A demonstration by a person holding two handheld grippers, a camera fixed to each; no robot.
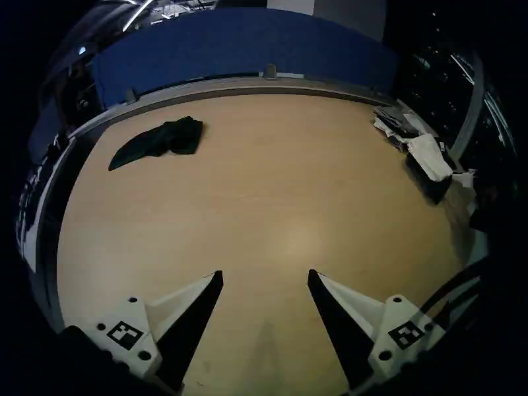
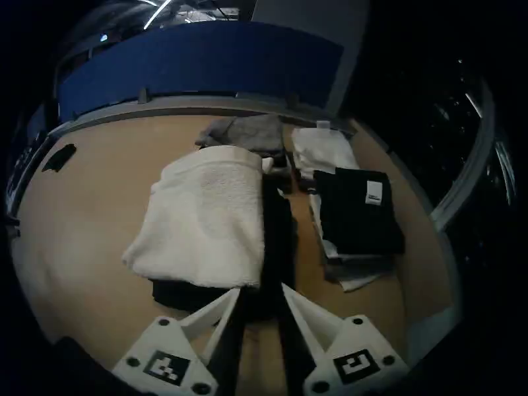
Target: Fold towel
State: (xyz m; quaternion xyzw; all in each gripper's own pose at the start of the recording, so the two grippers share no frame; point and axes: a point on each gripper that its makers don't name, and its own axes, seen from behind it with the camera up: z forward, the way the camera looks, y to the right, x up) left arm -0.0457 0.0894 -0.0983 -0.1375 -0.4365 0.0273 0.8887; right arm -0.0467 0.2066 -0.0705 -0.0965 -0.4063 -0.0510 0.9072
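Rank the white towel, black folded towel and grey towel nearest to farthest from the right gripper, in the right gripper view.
1. White towel: just ahead, left.
2. Black folded towel: ahead, right.
3. Grey towel: far side, centre.

A pale wooden table (image 1: 277, 191) runs up to a blue partition (image 1: 244, 46). Close to the partition lie a crumpled dark cloth (image 1: 162, 140) and a grey towel (image 2: 254, 132). Farther from it, a black towel (image 2: 280, 251) and folded white towels (image 2: 353, 274) rest side by side.

Dim, fisheye-warped; edges perhaps underexposed
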